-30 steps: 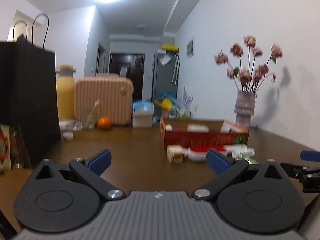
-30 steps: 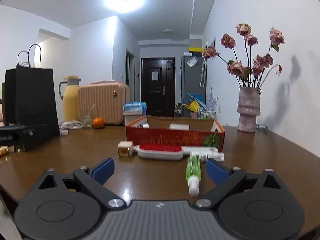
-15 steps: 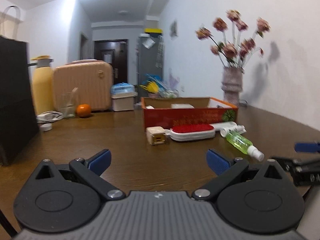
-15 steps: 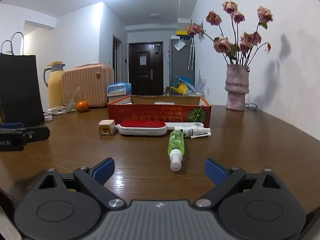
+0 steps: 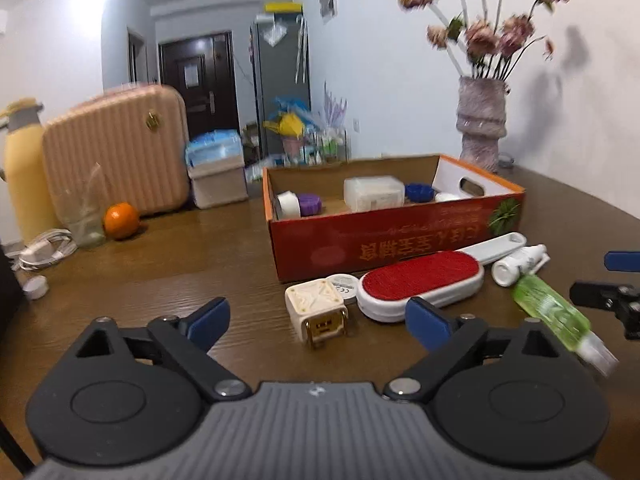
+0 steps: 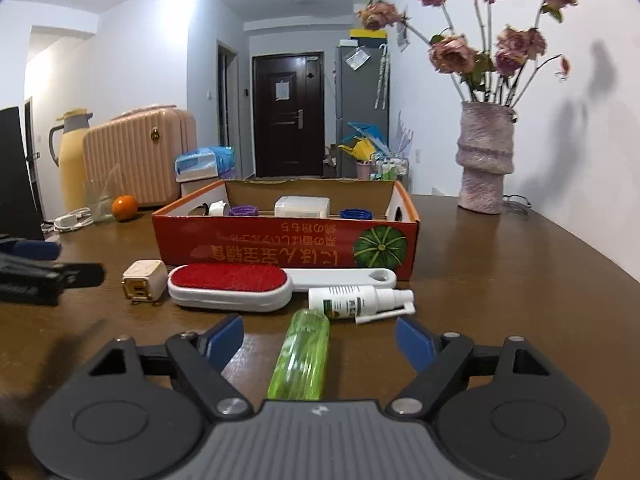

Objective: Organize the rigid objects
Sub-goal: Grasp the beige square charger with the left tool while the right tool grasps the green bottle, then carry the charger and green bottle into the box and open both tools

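Both grippers have come forward toward the red cardboard box (image 6: 280, 246) since a second ago, so the loose things in front of it now loom large where they were small and far; the black paper bag that filled the left of the left wrist view has slid almost out of it.

The left gripper (image 5: 316, 320) stands with its jaws wide, having just been closing a little; the cream cube-shaped charger (image 5: 318, 306) lies on the brown wooden table (image 5: 180, 268) between the blue fingertips (image 5: 208, 317) but clear of both, so nothing is held. A small white round disc (image 5: 342, 283) sits just behind the charger, touching the box front.

The right gripper (image 6: 320, 342) is also spread well apart, its jaws having just been closing too; the green spray bottle (image 6: 302, 354) lies lengthwise between the fingers (image 6: 416, 342), its near end hidden under the gripper body, and neither pad touches it.

Beside the charger lies the red-faced lint brush (image 6: 230, 284), its white handle running along the foot of the box; the white spray bottle (image 6: 354, 300) rests on its side just in front of that handle, close to the far end of the green bottle.

Inside the box are a white plastic case (image 5: 374, 192), a roll of white tape (image 5: 289, 204), a purple lid (image 5: 309, 204) and a blue lid (image 5: 419, 192).

Behind stand a pink suitcase (image 5: 116, 156), a yellow flask (image 5: 22, 172), an orange (image 5: 121, 220) and a vase of dried roses (image 6: 485, 156).
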The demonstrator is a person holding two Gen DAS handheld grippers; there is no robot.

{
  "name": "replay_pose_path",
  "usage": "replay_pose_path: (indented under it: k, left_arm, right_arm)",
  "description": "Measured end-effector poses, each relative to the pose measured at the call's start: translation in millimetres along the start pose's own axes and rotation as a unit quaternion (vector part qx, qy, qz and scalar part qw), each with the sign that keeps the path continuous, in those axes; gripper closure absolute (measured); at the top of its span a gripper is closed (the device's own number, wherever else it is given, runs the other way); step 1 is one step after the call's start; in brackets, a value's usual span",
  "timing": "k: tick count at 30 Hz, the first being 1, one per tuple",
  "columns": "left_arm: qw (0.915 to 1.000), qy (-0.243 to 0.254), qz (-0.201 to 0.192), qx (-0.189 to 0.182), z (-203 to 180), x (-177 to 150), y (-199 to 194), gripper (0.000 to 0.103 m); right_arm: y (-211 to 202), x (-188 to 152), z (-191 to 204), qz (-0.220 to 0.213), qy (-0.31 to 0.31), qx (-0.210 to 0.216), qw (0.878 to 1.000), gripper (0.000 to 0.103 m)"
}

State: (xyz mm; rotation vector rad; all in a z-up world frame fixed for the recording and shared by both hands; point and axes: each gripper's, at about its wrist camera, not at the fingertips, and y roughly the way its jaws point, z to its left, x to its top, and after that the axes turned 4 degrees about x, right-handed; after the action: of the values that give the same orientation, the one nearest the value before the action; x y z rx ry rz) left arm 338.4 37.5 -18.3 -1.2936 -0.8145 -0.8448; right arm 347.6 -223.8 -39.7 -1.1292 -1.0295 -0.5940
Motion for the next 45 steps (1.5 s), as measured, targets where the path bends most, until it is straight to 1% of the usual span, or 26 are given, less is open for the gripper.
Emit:
replay_pose_path:
  k: [3,5,6,8,9,11,13,15,17,18,20,21,22,23,24,31,37,41,45]
  left_arm:
    - [0.9998,-0.005,0.017,0.0,1,6,24,0.015]
    - [0.9995,-0.012,0.029,0.004,3,8,40,0.022]
    - [0.9992,-0.015,0.037,0.008,3,9,46,0.023]
    - [0.9983,-0.026,0.05,0.015,4,8,59,0.032]
    - [0.9979,-0.03,0.055,0.016,6,8,64,0.034]
    - [0.9975,-0.034,0.061,0.008,7,7,71,0.04]
    - [0.9974,-0.029,0.066,-0.001,6,7,74,0.044]
    - [0.9974,-0.025,0.067,-0.005,4,6,76,0.048]
    - [0.9972,-0.023,0.071,-0.009,2,4,76,0.057]
    - [0.9971,-0.02,0.073,-0.007,2,3,76,0.058]
    - [0.9974,-0.013,0.07,-0.001,1,2,72,0.063]
    - [0.9977,-0.01,0.067,-0.003,0,2,68,0.064]
    - [0.9979,-0.012,0.063,-0.005,1,0,61,0.064]
    - [0.998,-0.014,0.061,-0.007,1,-1,55,0.064]
    - [0.9982,-0.014,0.058,-0.008,2,-3,47,0.064]
    - [0.9987,-0.038,0.03,-0.014,8,-22,-20,0.064]
    - [0.9995,-0.03,0.004,-0.011,7,-40,-85,0.064]
    - [0.9988,-0.042,-0.02,-0.016,10,-46,-123,0.064]
    - [0.9971,-0.056,-0.051,-0.006,15,-48,-157,0.064]
  right_arm:
    - [19,6,-2,0.011,-0.005,0.015,1.0,0.025]
    - [30,10,-1,0.016,-0.013,0.023,1.0,0.026]
    - [36,13,-1,0.025,-0.019,0.023,0.999,0.028]
    - [45,16,1,0.041,-0.033,0.026,0.998,0.029]
    - [49,16,2,0.048,-0.036,0.028,0.998,0.03]
    - [53,13,2,0.058,-0.034,0.033,0.997,0.034]
    - [55,8,2,0.065,-0.029,0.036,0.997,0.044]
    - [55,4,2,0.073,-0.024,0.032,0.997,0.047]
    - [55,-1,0,0.078,-0.015,0.029,0.996,0.053]
    - [55,-3,0,0.081,-0.011,0.028,0.996,0.056]
    - [53,-5,-1,0.084,-0.007,0.026,0.996,0.056]
    - [51,-6,-1,0.084,-0.007,0.021,0.996,0.057]
    - [49,-7,0,0.086,-0.01,0.017,0.996,0.06]
    - [47,-9,0,0.089,-0.011,0.016,0.996,0.065]
    - [46,-10,0,0.092,-0.007,0.019,0.996,0.072]
    - [23,-19,5,0.083,0.007,0.002,0.997,0.073]
    - [-13,-29,28,0.068,0.012,0.015,0.997,0.073]
    - [-45,-30,49,0.046,0.001,0.026,0.999,0.073]
    - [-83,-26,68,0.014,-0.012,0.028,0.999,0.073]
